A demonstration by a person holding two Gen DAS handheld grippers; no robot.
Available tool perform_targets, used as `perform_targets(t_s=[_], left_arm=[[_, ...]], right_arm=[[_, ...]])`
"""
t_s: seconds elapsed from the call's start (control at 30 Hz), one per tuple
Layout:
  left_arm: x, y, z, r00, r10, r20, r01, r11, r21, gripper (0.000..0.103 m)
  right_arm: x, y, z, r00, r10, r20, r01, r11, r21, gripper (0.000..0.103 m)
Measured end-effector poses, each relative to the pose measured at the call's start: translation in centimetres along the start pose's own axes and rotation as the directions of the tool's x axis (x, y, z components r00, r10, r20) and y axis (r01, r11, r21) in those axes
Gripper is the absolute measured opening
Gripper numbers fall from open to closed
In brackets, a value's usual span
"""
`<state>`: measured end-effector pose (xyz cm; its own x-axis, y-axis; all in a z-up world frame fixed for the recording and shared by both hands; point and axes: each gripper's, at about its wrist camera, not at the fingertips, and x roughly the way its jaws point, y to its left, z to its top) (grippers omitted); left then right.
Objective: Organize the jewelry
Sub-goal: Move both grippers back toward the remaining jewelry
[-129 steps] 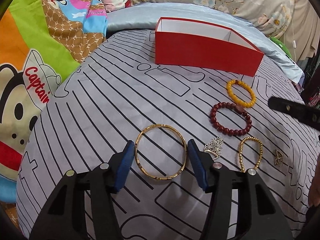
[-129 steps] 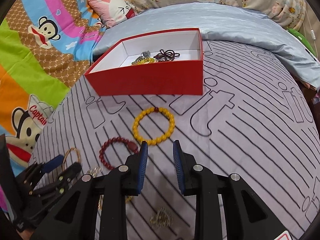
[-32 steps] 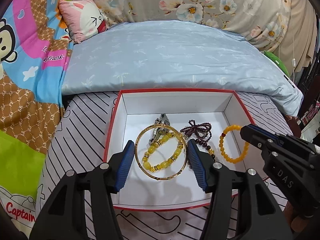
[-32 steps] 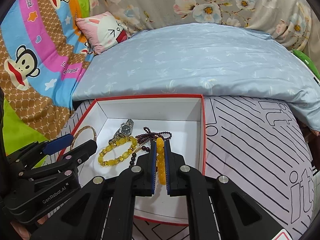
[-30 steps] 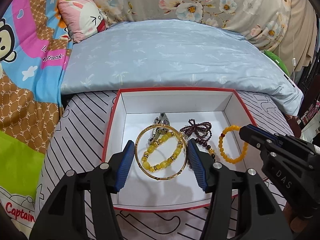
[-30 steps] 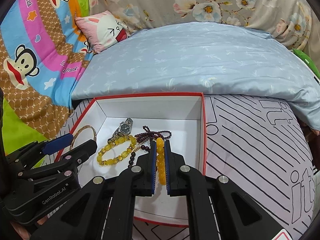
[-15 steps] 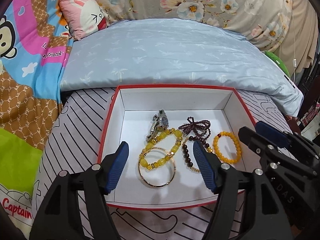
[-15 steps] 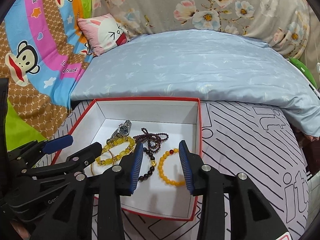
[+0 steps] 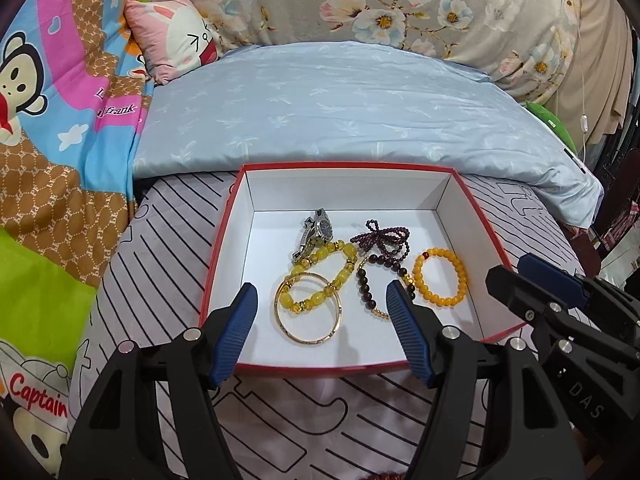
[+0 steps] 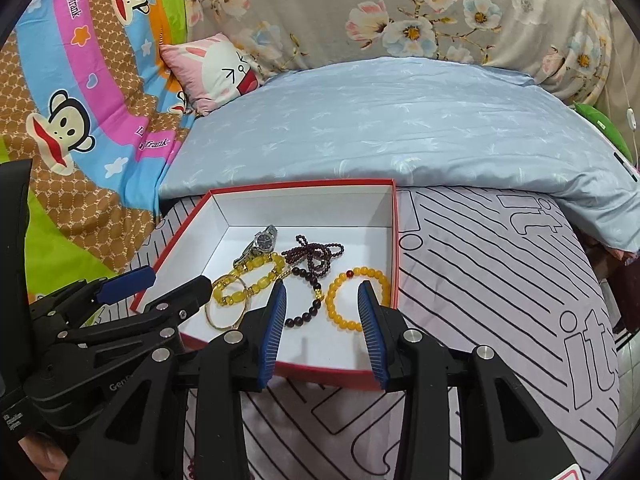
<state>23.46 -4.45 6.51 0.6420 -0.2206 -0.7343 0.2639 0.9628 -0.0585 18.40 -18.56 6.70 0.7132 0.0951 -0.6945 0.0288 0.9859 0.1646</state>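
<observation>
A red box with a white inside sits on the striped sheet. In it lie a gold bangle, an orange bead bracelet, a chunky yellow bracelet, a watch and a dark purple bead strand. My left gripper hovers open over the box's near edge, above the bangle and clear of it. My right gripper is open above the orange bead bracelet, not touching it. Each gripper shows at the edge of the other's view.
A light blue quilt rises just behind the box, with a pink rabbit cushion and a cartoon monkey blanket at the left. Grey striped sheet spreads to the box's right. A few dark red beads peek in at the bottom edge.
Both grippers opened. The left one let the gold bangle drop into the box and the right one released the orange bracelet there. Both have drawn back slightly from the box.
</observation>
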Motion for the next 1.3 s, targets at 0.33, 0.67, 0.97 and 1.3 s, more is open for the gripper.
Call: perform_targets(t_s=[0.33, 0.67, 0.97, 1.3], left_arm=[[-2.7, 0.6, -1.2, 1.000, 0.013, 0.015, -0.013, 0.999, -0.032, 0.064], [-5.4, 1.3, -4.1, 1.000, 0.011, 0.015, -0.010, 0.998, -0.055, 0.064], [-7.0, 1.7, -8.5, 1.000, 0.006, -0.024, -0.007, 0.998, -0.065, 0.064], [-7.8, 1.9, -14.3, 0.995, -0.010, -0.095, 0.004, 0.998, -0.061, 0.064]], right_arm=[[-2.6, 0.5, -1.8, 1.000, 0.008, 0.004, -0.008, 1.000, 0.000, 0.037], [-5.2, 0.6, -4.9, 0.999, 0.029, -0.018, -0.028, 1.000, 0.007, 0.037], [-7.6, 0.5, -8.7, 0.998, 0.041, -0.050, -0.041, 0.999, 0.010, 0.037], [-8.4, 0.3, -13.4, 0.992, 0.039, -0.118, -0.037, 0.999, 0.015, 0.037]])
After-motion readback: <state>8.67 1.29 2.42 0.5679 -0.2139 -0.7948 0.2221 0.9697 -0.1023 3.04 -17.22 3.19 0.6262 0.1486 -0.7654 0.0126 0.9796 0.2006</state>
